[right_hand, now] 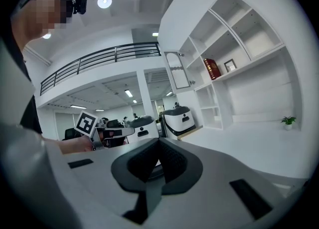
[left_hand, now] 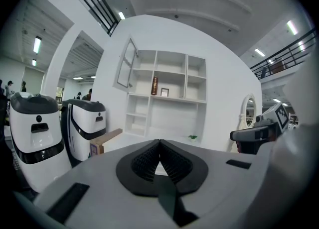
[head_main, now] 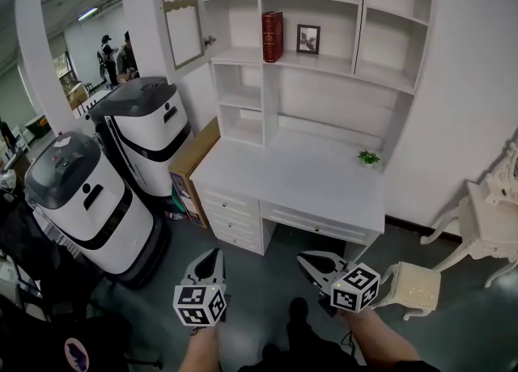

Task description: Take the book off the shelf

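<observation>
Held low side by side, left gripper (head_main: 212, 255) and right gripper (head_main: 306, 260) are clenched empty, pointing almost level toward the desk (head_main: 299, 176).

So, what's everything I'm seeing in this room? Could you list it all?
book: one, dark red, upright on the middle shelf
picture frame: one, dark, same shelf, right of the book
shelf unit: one, white, above the desk
desk: one, white, drawers in front
plant: one, green, desk's back right
machines: two, white and black, left of desk
cardboard box: one, brown, between machine and desk
chair: one, cream, floor at right
left tool: one, grey, shut, empty
right tool: one, grey, shut, empty
</observation>
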Demonstrator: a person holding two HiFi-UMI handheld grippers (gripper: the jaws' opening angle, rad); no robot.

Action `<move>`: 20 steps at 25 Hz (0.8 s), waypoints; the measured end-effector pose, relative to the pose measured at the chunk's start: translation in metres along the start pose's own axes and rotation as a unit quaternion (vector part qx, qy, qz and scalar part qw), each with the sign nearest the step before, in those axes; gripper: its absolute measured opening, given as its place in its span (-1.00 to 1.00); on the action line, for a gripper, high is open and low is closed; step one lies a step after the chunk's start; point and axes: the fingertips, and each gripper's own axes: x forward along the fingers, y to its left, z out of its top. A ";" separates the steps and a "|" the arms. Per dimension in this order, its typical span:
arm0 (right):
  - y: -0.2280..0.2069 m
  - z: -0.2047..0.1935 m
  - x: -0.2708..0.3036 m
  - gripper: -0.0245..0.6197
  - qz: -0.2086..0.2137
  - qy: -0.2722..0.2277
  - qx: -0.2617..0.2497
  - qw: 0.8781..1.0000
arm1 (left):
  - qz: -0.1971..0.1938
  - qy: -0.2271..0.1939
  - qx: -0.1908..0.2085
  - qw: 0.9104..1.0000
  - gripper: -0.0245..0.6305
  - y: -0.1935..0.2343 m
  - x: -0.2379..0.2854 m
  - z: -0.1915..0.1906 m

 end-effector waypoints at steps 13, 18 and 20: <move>-0.143 0.046 0.076 -0.88 0.029 -0.009 0.021 0.999 | 0.015 0.017 0.014 1.000 -0.90 0.003 0.146 0.039; -0.193 0.065 0.089 -0.88 0.029 -0.012 0.027 0.999 | 0.012 0.019 0.019 1.000 -0.90 -0.006 0.199 0.058; -0.210 0.069 0.089 -0.88 0.028 -0.012 0.028 0.999 | 0.012 0.020 0.018 1.000 -0.90 -0.009 0.215 0.060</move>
